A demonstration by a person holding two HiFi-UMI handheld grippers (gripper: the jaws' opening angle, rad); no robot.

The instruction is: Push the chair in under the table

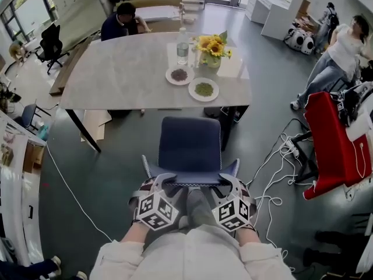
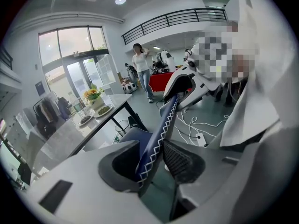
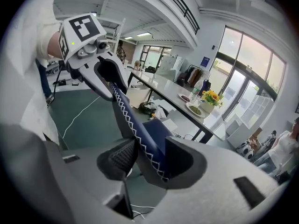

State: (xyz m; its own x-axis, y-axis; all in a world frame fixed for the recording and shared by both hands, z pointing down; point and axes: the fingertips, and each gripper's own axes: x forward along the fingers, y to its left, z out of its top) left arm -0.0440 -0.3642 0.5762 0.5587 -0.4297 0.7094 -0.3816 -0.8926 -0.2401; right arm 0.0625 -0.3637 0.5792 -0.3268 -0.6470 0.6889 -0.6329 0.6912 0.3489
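A blue chair with white zigzag stitching stands just short of the grey marble table, its seat facing the table's near edge. Both grippers hold the top edge of its backrest. My left gripper is shut on the left end of the backrest, which runs between its jaws. At the other end, my right gripper is shut on the same edge. Each gripper view shows the other gripper further along the backrest.
On the table stand two plates, a water bottle and a vase of sunflowers. A person sits at the far side. White cables and a red cart lie right of the chair.
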